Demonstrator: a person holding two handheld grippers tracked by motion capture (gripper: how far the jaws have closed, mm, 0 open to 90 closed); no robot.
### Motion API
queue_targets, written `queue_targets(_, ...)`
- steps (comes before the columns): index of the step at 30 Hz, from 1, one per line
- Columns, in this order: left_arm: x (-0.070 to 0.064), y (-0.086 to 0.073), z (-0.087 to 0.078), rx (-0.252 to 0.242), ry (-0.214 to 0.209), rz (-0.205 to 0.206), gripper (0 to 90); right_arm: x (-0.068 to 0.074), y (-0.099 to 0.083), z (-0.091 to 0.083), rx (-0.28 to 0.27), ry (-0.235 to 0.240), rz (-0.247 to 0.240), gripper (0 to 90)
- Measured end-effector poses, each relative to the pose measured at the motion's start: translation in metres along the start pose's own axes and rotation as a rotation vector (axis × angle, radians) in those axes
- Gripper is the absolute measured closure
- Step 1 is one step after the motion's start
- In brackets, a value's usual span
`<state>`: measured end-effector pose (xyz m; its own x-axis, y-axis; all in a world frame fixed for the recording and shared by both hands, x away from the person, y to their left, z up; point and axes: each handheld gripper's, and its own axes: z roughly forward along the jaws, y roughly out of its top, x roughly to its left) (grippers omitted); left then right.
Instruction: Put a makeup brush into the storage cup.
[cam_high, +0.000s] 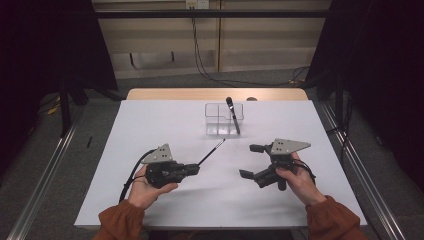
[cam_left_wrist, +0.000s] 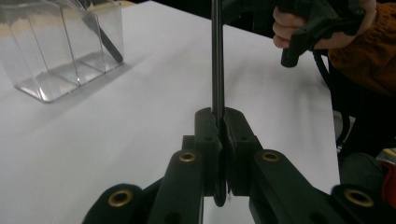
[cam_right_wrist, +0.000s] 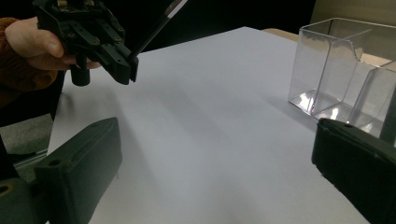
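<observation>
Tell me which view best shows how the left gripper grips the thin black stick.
The left gripper view: its jaws are shut on the thin black stick right in front. The high view shows the stick jutting from the left gripper toward the clear organizer. The right gripper view shows it far off.

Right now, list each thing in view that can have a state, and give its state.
Left gripper: shut on the thin brush, raised off the table.
Thin brush: clamped at one end, pointing toward the organizer.
Right gripper: jaws wide open, holding nothing.
Clear organizer: upright on the table.
Black brush: standing tilted in the organizer.
</observation>
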<state>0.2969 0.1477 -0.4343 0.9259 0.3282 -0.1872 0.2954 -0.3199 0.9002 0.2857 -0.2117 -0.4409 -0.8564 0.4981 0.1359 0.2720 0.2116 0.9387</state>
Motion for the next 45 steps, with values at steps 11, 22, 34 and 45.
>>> queue_targets(11,-0.003,0.010,0.009,-0.077,0.002,0.023,85.6,0.003,0.008,0.003,-0.069,0.045,0.036,1.9)
queue_targets(22,-0.008,0.023,0.031,-0.120,-0.027,0.048,85.5,0.005,0.023,0.007,-0.131,0.068,0.030,2.7)
queue_targets(34,-0.012,0.021,0.033,-0.130,-0.024,0.056,85.5,0.005,0.042,0.019,-0.183,0.110,0.033,19.5)
queue_targets(45,-0.012,0.017,0.038,-0.099,-0.040,0.056,85.5,0.001,0.040,0.023,-0.199,0.138,0.066,50.4)
